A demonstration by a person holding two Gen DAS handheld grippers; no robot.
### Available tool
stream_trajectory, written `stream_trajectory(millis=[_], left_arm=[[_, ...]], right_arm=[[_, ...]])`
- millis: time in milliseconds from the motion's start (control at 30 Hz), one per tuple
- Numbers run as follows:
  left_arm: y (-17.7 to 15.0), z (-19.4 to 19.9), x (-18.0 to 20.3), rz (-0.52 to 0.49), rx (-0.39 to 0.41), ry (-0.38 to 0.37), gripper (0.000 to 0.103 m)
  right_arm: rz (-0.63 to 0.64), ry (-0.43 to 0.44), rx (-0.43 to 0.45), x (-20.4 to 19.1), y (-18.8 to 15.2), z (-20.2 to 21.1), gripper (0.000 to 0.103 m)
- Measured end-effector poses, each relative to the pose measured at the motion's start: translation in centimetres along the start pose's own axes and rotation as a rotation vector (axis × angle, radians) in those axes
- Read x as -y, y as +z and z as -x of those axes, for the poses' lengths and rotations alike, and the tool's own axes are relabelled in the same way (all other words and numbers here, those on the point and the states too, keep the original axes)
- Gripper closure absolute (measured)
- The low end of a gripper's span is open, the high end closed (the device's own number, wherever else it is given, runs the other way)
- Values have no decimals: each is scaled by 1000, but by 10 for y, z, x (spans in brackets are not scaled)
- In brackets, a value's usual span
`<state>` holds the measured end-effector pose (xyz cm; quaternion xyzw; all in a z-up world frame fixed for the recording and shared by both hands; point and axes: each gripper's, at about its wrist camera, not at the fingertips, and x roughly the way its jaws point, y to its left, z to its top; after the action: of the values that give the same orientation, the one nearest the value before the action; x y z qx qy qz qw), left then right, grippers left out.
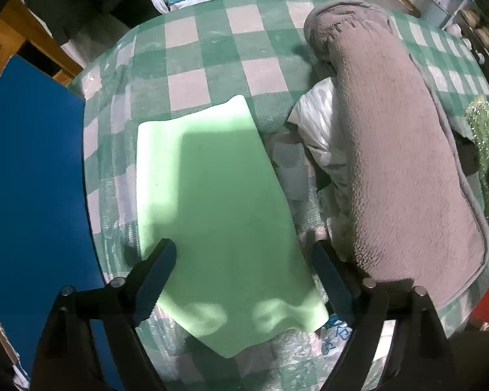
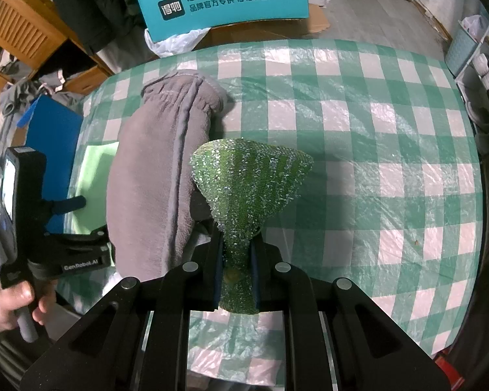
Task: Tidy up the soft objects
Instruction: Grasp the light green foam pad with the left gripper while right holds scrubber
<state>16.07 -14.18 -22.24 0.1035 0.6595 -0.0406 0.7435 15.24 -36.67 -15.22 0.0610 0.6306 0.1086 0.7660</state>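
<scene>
Crowding the green sheet: grey towel, perhaps a white bag

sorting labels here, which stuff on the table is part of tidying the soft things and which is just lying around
Part of the job:
- sparkly green cloth, pinched in the right gripper
- pale green sheet, under the open left gripper
- grey fleece blanket

Just lying about:
- blue board
- teal box
- white plastic bag

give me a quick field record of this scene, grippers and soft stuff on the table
surface: green checked tablecloth
left gripper: open, above light green foam sheet, not gripping it
right gripper: shut on glittery green scouring cloth, lifted off the table
grey fleece towel: folded, lying between sheet and cloth
blue board: at the table's left edge
</scene>
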Motion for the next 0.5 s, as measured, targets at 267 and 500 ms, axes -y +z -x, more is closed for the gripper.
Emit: stream_trajectory(millis=[267, 500], left_arm=[[-6, 9, -2, 0, 24, 19, 86], [-12, 17, -9, 5, 11, -57, 100]], right_arm=[[-1, -1, 3, -2, 1, 3, 91], [7, -2, 18, -8, 1, 10, 91]])
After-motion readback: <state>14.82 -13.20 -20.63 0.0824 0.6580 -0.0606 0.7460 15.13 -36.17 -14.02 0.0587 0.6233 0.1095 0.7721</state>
